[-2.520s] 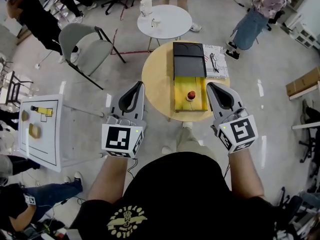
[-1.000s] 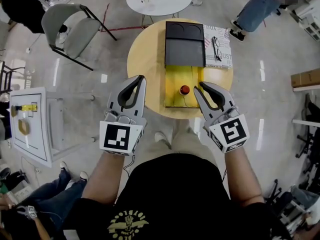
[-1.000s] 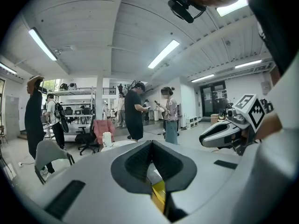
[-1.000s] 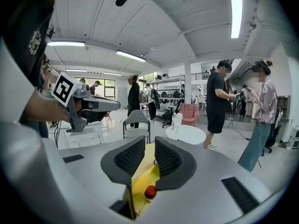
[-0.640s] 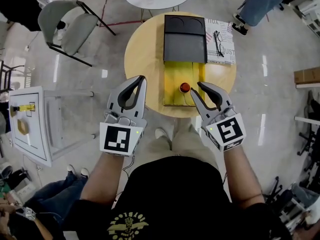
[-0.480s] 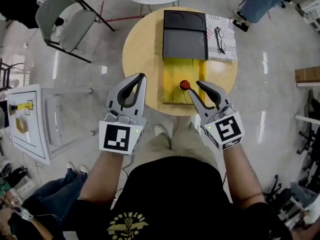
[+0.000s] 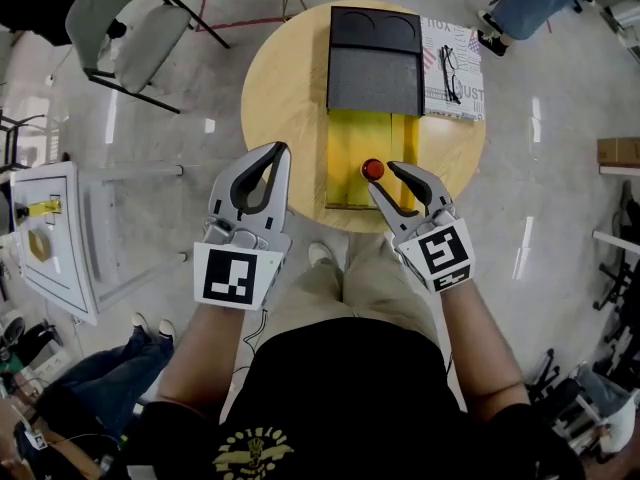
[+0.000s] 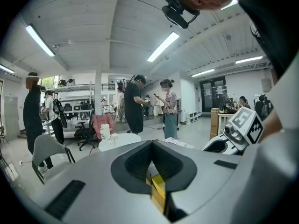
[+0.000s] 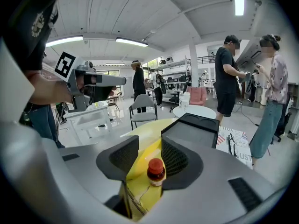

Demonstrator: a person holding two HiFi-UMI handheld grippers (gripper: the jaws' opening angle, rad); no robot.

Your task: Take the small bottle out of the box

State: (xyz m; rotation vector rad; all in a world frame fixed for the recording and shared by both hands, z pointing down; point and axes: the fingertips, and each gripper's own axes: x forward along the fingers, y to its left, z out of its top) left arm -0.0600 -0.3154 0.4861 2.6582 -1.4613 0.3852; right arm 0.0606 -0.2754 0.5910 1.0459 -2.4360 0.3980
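The step in hand is the approach to the small bottle (image 7: 372, 170). It stands upright, with a red cap, in the yellow box (image 7: 347, 143) on the round table (image 7: 285, 88), near the centre of the head view. The right gripper (image 7: 384, 176) is just beside it, at its lower right. Its fingers have just been opening and now stand wide apart. In the right gripper view the bottle shows between them, a little ahead, but they do not press on it, so nothing is held. The left gripper (image 7: 281, 148) shows at the lower left of the table, its fingers closed together and empty. I judge that the next move calls for bringing the right gripper forward until its fingers are on both sides of the bottle below the cap, then closing and lifting straight up out of the box.
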